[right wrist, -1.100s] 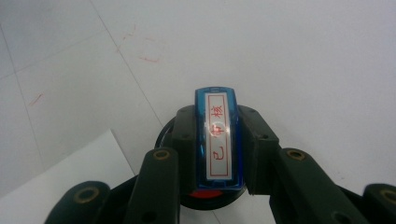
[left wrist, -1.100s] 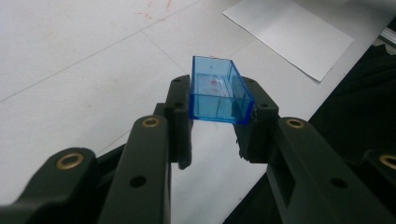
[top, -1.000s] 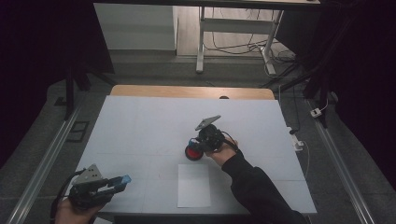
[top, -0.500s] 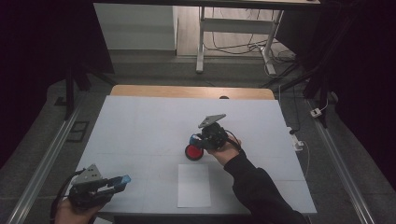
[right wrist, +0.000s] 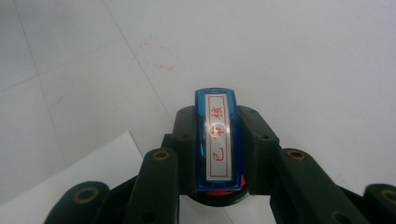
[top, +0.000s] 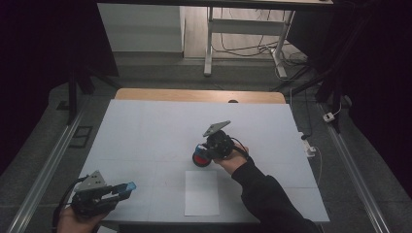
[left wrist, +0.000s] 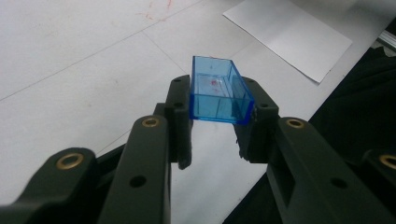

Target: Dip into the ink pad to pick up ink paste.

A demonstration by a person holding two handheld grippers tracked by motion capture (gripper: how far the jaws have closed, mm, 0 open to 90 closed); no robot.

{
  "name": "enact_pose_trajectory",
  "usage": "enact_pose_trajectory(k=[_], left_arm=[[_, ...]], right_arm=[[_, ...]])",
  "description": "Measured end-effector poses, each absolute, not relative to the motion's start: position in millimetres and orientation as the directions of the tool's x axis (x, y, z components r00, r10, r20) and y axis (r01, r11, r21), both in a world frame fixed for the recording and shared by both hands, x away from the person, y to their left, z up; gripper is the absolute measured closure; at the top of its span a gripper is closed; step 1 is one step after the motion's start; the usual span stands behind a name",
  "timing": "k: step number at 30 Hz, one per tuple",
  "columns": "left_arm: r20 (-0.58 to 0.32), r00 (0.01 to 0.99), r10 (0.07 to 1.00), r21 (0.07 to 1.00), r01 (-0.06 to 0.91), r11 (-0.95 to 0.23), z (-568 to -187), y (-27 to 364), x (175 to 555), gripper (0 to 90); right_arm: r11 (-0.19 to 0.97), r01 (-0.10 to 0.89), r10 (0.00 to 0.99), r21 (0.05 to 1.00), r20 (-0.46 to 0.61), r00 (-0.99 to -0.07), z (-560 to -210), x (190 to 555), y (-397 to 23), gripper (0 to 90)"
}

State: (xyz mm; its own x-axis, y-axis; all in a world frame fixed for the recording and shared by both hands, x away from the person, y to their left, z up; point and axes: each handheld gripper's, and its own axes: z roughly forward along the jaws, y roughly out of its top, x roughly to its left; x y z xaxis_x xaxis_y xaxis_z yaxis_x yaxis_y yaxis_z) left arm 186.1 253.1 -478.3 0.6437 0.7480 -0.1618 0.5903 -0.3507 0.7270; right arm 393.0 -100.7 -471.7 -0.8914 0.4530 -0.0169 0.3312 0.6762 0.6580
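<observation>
Stamp (right wrist: 218, 144) pinched in right gripper (right wrist: 217, 140), jaws pressed on its two long sides, red-lettered label facing the camera; red base just visible below. From above, right gripper (top: 214, 148) at mid-table, stamp's red end (top: 200, 159) low over the white table (top: 145, 126), just far of the paper sheet (top: 201, 191) and slightly left of its centre. Blue cap (left wrist: 219, 95) clamped in left gripper (left wrist: 215, 119), open side up, pads on its long walls; left gripper (top: 114, 190) at near-left edge of table, well apart from the stamp. Step in hand, as judged: stamping the sheet. Stamp not yet over paper, so needs carrying near and a little right, toward the sheet's middle. Best done with printing face level and parallel to paper, lowered straight, pressed once and evenly, lifted straight to avoid smear or double print. Grip to be kept firm, since smooth plastic sides may slip under downward push. Sheet loose on table: may shift or lift with the stamp; slow release advised. Cap to be kept level and clear until recapping.
</observation>
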Motion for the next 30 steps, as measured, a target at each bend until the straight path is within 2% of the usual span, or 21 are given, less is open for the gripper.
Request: enact_pose_trajectory(k=[22, 30], left_arm=[[-0.161, 0.642, 0.749, 0.724, 0.593, -0.353, -478.4, 252.7, 186.3, 68.3], [-0.162, 0.642, 0.749, 0.723, 0.594, -0.353, -478.4, 252.6, 186.7, 68.3]], right_arm=[[0.689, 0.367, 0.467, 0.625, 0.005, -0.884, -481.0, 394.2, -94.3, 71.3], [0.725, 0.311, 0.449, 0.614, -0.078, -0.89, -481.2, 387.0, -88.1, 71.4]])
